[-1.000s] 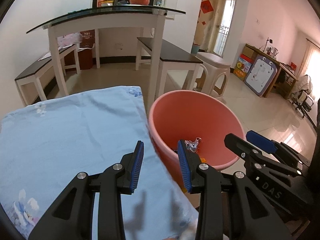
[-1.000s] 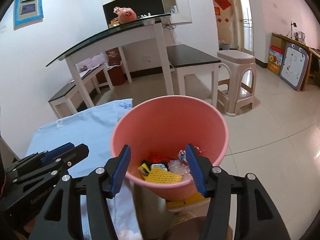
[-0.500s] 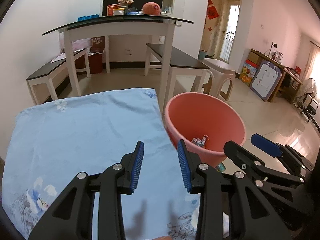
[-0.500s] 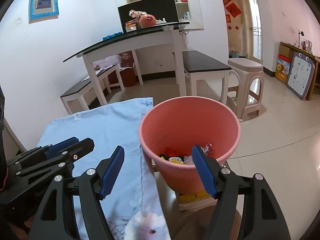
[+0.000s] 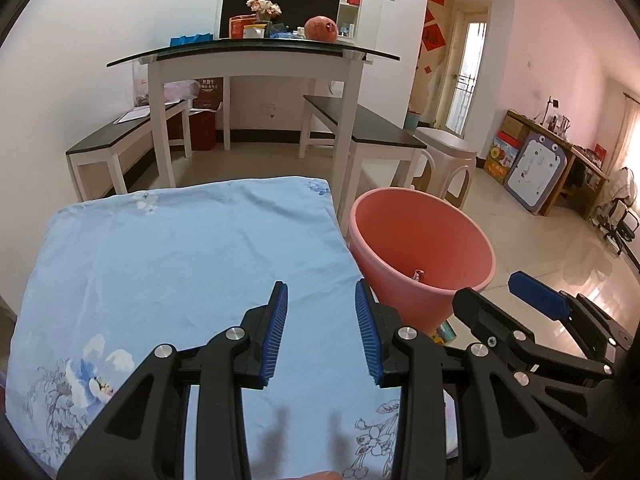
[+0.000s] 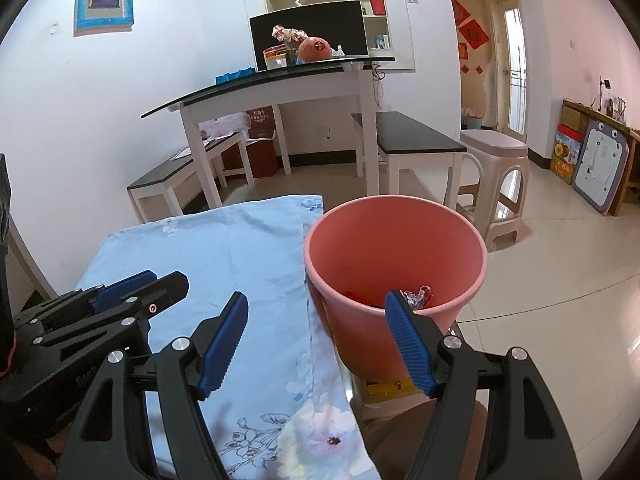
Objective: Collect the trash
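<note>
**Q:** State of both tools, and where is the trash?

**A:** My left gripper [image 5: 321,334] hangs over the pale blue floral cloth [image 5: 184,264] with its jaws parted, nothing between them. My right gripper [image 6: 316,340] is spread wide, also empty, near the round salmon-pink plastic bin [image 6: 400,248]. The trash I can see is a crumpled foil-like wrapper [image 6: 416,296] already down in that bin, with some red scraps under it that I cannot identify. No loose pieces show on the cloth

**Q:** Handling notes?

**A:** I judge the wrapper to be very light, soft and crushable, a bit slick; a pinch across a raised fold should hold it, with little force. The bin looks thin-walled and light, so a nudge at the rim could tip it

**Q:** Obstructions?

**A:** The bin stands just beside the cloth's right edge. Behind it are a white-legged glass-topped table [image 5: 256,56], a dark-topped bench [image 6: 416,140] and a beige plastic stool [image 6: 492,148], all well apart from my fingers. My two tools sit near each other, so they could collide
</note>
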The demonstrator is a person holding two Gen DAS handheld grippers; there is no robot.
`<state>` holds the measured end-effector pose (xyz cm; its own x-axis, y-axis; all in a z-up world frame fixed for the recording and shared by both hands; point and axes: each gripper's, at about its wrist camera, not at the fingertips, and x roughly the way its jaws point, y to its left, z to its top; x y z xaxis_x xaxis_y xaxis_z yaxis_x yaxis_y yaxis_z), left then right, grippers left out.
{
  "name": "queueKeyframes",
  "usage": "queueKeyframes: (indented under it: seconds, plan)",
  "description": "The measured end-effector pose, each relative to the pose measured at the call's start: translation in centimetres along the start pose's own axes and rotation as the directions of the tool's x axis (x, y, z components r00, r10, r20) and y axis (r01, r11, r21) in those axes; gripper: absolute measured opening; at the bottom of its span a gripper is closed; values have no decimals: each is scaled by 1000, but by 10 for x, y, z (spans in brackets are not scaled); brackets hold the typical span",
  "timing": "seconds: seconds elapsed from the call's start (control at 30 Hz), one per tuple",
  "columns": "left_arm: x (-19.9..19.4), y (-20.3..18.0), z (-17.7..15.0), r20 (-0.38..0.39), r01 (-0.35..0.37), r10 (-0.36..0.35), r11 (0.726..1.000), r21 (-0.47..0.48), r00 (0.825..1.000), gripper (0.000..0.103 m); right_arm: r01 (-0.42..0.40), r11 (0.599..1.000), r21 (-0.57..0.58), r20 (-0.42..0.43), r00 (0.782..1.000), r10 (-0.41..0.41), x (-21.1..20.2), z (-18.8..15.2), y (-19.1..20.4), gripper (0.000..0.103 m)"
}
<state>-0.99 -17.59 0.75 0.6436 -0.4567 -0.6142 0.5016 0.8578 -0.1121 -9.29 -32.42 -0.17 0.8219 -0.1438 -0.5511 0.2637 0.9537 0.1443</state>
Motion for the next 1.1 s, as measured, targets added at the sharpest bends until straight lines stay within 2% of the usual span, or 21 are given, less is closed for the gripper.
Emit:
queueKeyframes:
  seconds: [0.5,1.1]
  plan:
    - [-14,16,-10,15,-15,16,999,-41,1000,35,27,999,-38,11,1000,-26,-9,-8,21,70]
    - [-19,27,-15,14,-52,53,997,-57,999,36,40,999,-36,-20,999,-41,-3,-8,31,70]
